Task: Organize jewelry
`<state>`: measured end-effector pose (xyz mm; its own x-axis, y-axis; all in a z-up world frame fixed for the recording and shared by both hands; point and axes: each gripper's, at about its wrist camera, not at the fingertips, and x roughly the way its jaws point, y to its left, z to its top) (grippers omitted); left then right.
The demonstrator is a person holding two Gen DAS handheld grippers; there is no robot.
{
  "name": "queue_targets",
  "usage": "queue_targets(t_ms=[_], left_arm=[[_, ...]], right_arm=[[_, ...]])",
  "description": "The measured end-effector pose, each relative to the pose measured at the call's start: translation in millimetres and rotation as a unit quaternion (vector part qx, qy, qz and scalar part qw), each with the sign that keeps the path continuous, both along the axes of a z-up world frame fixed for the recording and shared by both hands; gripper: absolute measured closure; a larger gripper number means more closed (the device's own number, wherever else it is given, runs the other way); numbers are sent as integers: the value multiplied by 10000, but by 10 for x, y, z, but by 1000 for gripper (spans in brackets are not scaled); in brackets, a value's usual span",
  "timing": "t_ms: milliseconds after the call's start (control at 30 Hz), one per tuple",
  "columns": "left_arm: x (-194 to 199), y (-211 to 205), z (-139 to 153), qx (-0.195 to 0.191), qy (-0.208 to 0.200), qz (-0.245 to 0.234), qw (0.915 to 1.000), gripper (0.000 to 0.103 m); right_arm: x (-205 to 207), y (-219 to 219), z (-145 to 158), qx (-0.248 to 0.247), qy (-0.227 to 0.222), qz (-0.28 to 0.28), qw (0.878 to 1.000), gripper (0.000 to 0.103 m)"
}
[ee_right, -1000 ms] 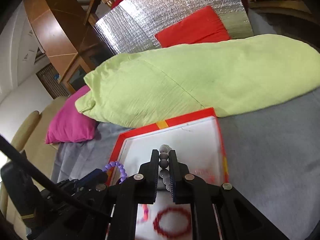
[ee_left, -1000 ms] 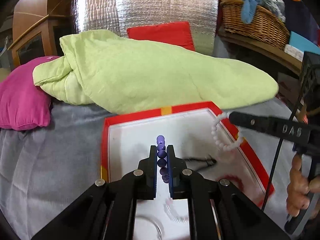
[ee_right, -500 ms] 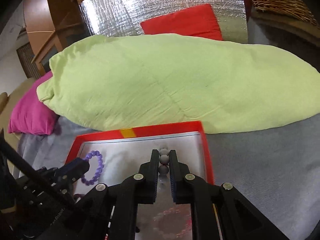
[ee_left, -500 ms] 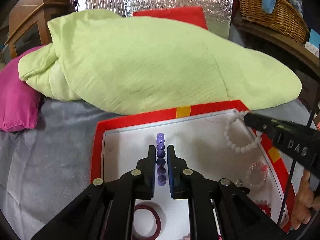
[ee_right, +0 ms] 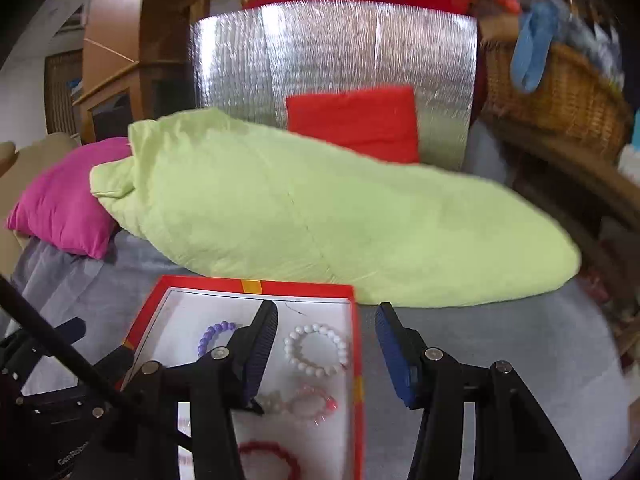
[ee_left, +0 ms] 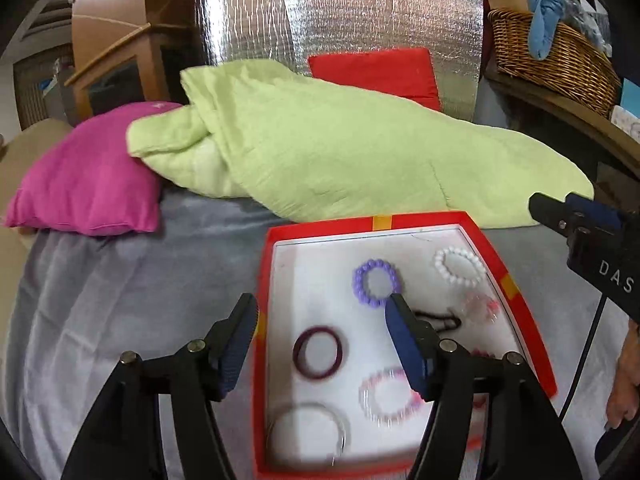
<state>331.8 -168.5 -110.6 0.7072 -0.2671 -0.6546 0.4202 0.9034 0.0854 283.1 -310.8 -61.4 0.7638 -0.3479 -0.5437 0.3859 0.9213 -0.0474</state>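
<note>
Both grippers have let go since the earlier frames: the left gripper [ee_left: 320, 316] is now hanging with its fingers spread wide and holding nothing, and the right gripper [ee_right: 326, 326] is likewise gaping wide and bare. In the left view, nearest at 6 o'clock, a clear bangle [ee_left: 308, 426] is lying in the red box [ee_left: 262, 344], with a pink-and-clear bracelet [ee_left: 390, 396] at its 3 o'clock. Farther in, a maroon ring [ee_left: 318, 354] is resting flat, and a black clip [ee_left: 440, 318] is sitting near the middle. Beyond these the purple bracelet [ee_left: 376, 283] is lying flat on the white floor, with the white bracelet [ee_left: 459, 266] at its 2 o'clock near the far right corner, the two apart. Past the box, on the grey sheet [ee_left: 120, 300], a green quilt [ee_left: 360, 152] is stretching across, with a pink pillow [ee_left: 84, 180] at 10 o'clock.
</note>
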Motion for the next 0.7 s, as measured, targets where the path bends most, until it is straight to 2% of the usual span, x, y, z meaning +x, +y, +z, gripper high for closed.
queue_targets(t_ms=[100,167,400,533,700], left_arm=[[-247,117,154,-71,-318,65,9994,24],[-418,207,230,-193,-439,115,9988,20],[-794,470,231,-241,-559,370,9975,16],[-902,604,125,-231,-387,558,9974,16],[-1024,709,68,-230,-388,695,9966,16]], right_arm=[[-276,168,101,-259,-6,1,9997,47],[-470,239,169,-398,-16,-111,9991,46],[-952,392,269,-471,-79,-423,9980,42],[-1138,501,215,-540,21,-475,9974,42],[-1322,636,135,-583,144,-540,9967,42]])
